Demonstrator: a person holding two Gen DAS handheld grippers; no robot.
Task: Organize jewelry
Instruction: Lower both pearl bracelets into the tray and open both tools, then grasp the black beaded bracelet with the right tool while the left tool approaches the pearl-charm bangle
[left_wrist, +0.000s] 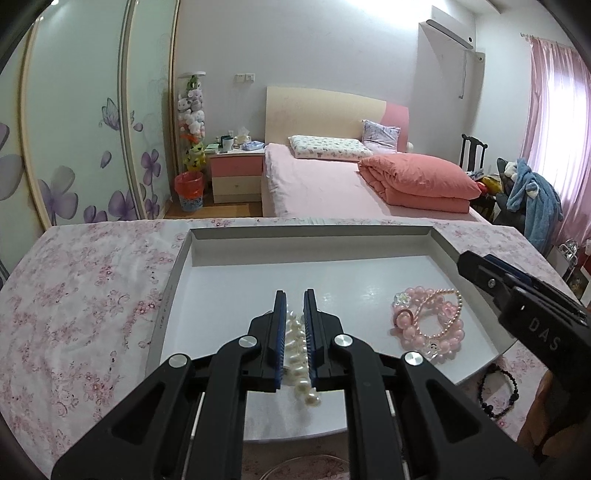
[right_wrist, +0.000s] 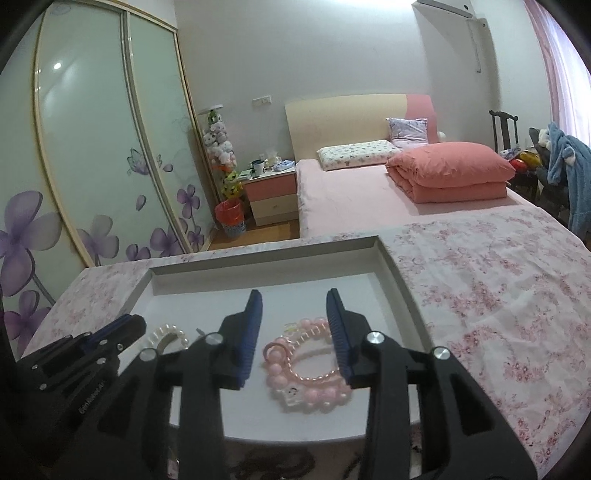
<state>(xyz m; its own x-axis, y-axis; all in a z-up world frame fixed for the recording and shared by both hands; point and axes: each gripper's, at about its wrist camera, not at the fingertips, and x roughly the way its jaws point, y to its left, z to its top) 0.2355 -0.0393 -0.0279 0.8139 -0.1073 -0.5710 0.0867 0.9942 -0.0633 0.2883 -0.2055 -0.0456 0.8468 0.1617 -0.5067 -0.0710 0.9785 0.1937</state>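
Observation:
A white shallow tray (left_wrist: 236, 243) lies on a table with a pink floral cloth. My left gripper (left_wrist: 294, 295) is shut on a white pearl bracelet (left_wrist: 301, 354) and holds it over the tray. Pink bead bracelets (left_wrist: 430, 325) lie in the tray's right part. In the right wrist view my right gripper (right_wrist: 294, 295) is open, its fingers standing either side of the pink bead bracelets (right_wrist: 306, 369) above them. The pearl bracelet (right_wrist: 168, 334) and the left gripper (right_wrist: 110, 338) show at the left there. The right gripper (left_wrist: 517, 291) shows at the right in the left wrist view.
A black bead bracelet (left_wrist: 498, 393) lies on the floral cloth (left_wrist: 81, 295) right of the tray. Beyond the table stand a pink bed (left_wrist: 332, 184), a nightstand (left_wrist: 236, 173), a wardrobe (left_wrist: 74, 129) and a chair with clothes (left_wrist: 524, 184).

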